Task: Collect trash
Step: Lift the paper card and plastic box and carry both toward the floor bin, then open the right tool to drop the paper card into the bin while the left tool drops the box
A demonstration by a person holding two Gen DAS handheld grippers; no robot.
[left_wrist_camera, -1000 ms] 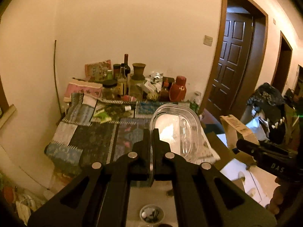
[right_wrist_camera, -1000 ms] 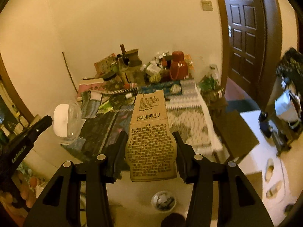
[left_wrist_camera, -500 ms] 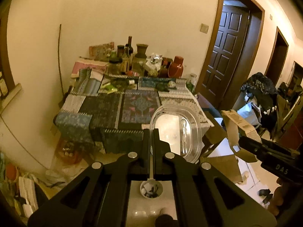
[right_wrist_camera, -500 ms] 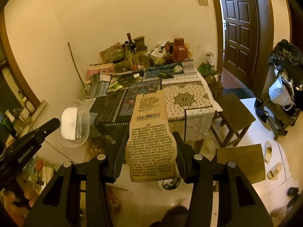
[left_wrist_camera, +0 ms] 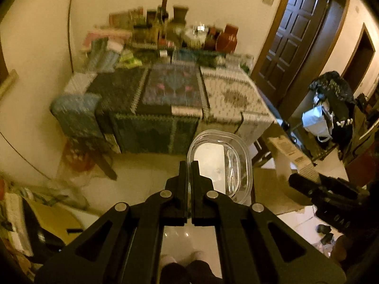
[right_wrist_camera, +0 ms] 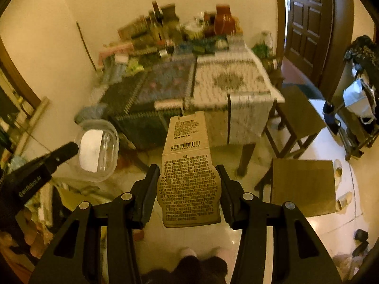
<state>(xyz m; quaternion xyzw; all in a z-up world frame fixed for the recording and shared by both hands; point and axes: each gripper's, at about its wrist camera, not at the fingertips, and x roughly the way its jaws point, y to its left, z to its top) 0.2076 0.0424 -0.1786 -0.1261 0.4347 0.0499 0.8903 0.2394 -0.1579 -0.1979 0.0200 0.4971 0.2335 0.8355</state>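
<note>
My left gripper [left_wrist_camera: 188,163] is shut on the rim of a clear plastic container [left_wrist_camera: 220,163], which hangs above the pale floor in front of the table. In the right wrist view the same container [right_wrist_camera: 98,150] shows at the left, with the left gripper's fingers [right_wrist_camera: 64,150] pinching it. My right gripper [right_wrist_camera: 187,169] is shut on a flat brown paper package [right_wrist_camera: 187,179] printed with text and a barcode, its top sticking out past the fingers. From the left wrist view that package [left_wrist_camera: 290,150] appears at the right. Both grippers point steeply down.
A table [right_wrist_camera: 232,80] under patchwork cloths carries bottles, jars and a red jug [right_wrist_camera: 223,17] along the wall. Two wooden stools [right_wrist_camera: 303,184] stand to its right near a dark door [right_wrist_camera: 308,23]. Bags and clutter lie at the left [left_wrist_camera: 21,215]. The person's feet [right_wrist_camera: 201,255] show below.
Both grippers have sunk and tipped further down, still holding their items. The table slid up in view, the floor and feet came in, and the small round floor bin is out of sight.
</note>
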